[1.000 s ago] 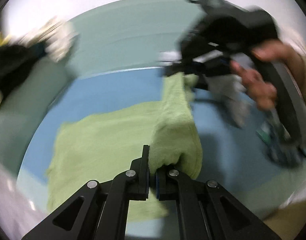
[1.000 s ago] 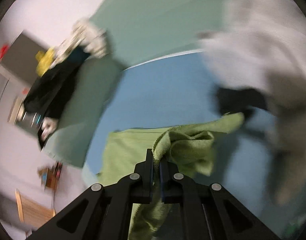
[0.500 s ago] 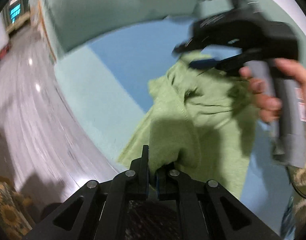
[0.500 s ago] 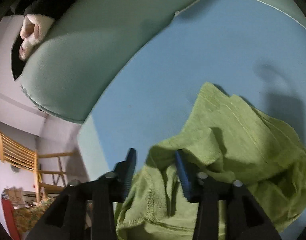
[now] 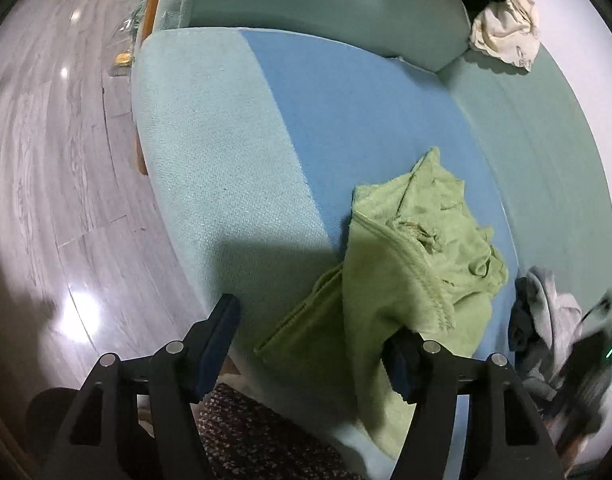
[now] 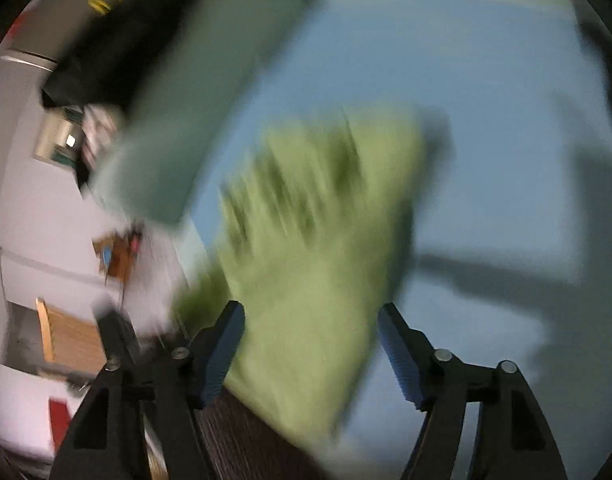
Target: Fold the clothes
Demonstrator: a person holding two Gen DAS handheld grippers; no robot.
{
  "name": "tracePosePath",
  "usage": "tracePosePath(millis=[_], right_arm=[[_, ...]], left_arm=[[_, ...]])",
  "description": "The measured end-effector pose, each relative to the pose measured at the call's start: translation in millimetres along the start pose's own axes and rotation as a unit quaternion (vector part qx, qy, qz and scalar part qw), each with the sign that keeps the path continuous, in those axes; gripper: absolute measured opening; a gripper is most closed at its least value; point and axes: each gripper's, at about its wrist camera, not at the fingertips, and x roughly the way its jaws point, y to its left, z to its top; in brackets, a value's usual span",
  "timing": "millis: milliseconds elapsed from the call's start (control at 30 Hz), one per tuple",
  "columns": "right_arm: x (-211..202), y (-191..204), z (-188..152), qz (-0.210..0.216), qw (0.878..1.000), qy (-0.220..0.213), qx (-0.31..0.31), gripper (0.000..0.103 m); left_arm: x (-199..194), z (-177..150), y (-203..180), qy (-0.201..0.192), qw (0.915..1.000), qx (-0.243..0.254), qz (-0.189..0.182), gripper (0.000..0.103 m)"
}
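left gripper [image 5: 311, 350]: showing matte black angular arms, silver round screws, dark blue ribbed pads
right gripper [image 6: 310, 354]: showing the same black arms, silver screws, blue ribbed pads, triangular cut-outs

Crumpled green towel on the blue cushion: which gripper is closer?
Left gripper: opening, its finger touches the crumpled green towel. Right gripper, also opening, sits apart beyond the grey clothes.
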Motion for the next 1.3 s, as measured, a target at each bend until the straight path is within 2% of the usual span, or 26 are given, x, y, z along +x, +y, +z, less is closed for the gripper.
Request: tracePosePath(millis=[33, 100, 133, 200, 267, 300, 333, 400, 500, 567, 633, 700, 833, 867, 900, 1000, 1033, 1133, 1267, 1300], right_arm=[[14.3, -10.7, -19.5, 0.002, 0.999, 0.034, 0.02, 0.068], [38.7, -25.8, -47.5, 0.036, 0.995, 0.07, 0.067, 0.067], [45.1, -32.3, -58.7, 0.059, 0.992, 0.06, 0.092, 0.068], [43.7, -33.6, -61.3, 0.077, 0.991, 0.032, 0.105, 0.072], [47.3, -30.7, -60.9, 0.076, 0.991, 0.025, 0.108, 0.052], [51.7, -29.0, -61.4, 0.07, 0.991, 0.03, 0.108, 0.032], [55.6, -26.3, -63.2, 0.072, 0.991, 0.035, 0.11, 0.016], [62.6, -20.6, -66.6, 0.077, 0.99, 0.043, 0.113, 0.013], [40.3, -3.5, -65.5, 0.141, 0.984, 0.004, 0.111, 0.012], [15.2, 10.1, -60.9, 0.17, 0.98, -0.032, 0.096, 0.011], [-14.2, 20.2, -55.0, 0.194, 0.975, -0.067, 0.082, 0.011], [-40.0, 19.5, -50.5, 0.205, 0.972, -0.087, 0.071, 0.011], [-30.4, 49.0, -43.8, 0.212, 0.971, -0.093, 0.065, 0.011], [-30.1, 47.8, -43.3, 0.217, 0.969, -0.092, 0.069, 0.011], [-31.0, 46.3, -41.1, 0.224, 0.968, -0.091, 0.072, 0.011], [-30.7, 40.0, -36.1, 0.229, 0.967, -0.089, 0.072, 0.011], [-29.9, 40.8, -34.2, 0.229, 0.967, -0.089, 0.073, 0.011], [-23.8, 56.0, -20.7, 0.237, 0.964, -0.094, 0.074, 0.011], [-29.3, 61.0, -12.6, 0.246, 0.96, -0.106, 0.078, 0.011], [-30.4, 62.7, -11.0, 0.248, 0.959, -0.109, 0.08, 0.01]], left_arm=[[0.9, -3.6, -0.8, 0.006, 1.0, -0.002, 0.004, 0.067], [2.6, -10.3, 0.5, 0.021, 0.9997, -0.013, 0.005, 0.067], [3.0, -12.1, 4.2, 0.027, 0.9994, -0.022, 0.0, 0.067], [-0.7, -19.4, 15.0, 0.03, 0.9982, -0.049, -0.018, 0.067], [-7.5, -28.1, 25.1, 0.026, 0.9954, -0.079, -0.047, 0.067], [-12.1, -33.3, 31.3, 0.025, 0.9923, -0.1, -0.068, 0.068], [-16.6, -38.4, 37.4, 0.024, 0.9884, -0.121, -0.088, 0.071], [-18.9, -43.5, 37.1, 0.016, 0.9801, -0.159, -0.118, 0.074], [-39.7, -61.2, 37.3, -0.023, 0.9679, -0.221, -0.117, 0.078], [-44.4, -60.8, 35.1, -0.012, 0.9543, -0.263, -0.142, 0.08], [-47.7, -59.9, 33.7, -0.006, 0.9468, -0.289, -0.142, 0.081], [-47.9, -59.2, 23.9, -0.004, 0.9352, -0.319, -0.153, 0.081], [-48.1, -59.0, 8.6, -0.004, 0.9113, -0.371, -0.179, 0.081], [-44.3, -60.8, 6.1, 0.001, 0.9019, -0.384, -0.197, 0.081], [-39.1, -66.3, 5.1, 0.013, 0.8887, -0.402, -0.22, 0.081], [-24.7, -96.4, 5.4, 0.054, 0.8393, -0.468, -0.271, 0.081], [-17.2, -101.2, 2.5, 0.058, 0.8318, -0.48, -0.273, 0.081], [4.2, -114.0, -5.2, 0.062, 0.818, -0.505, -0.269, 0.081], [10.7, -103.0, -7.6, 0.014, 0.8141, -0.511, -0.275, 0.081], [16.5, -96.0, -6.0, 0.007, 0.8166, -0.508, -0.274, 0.081]])
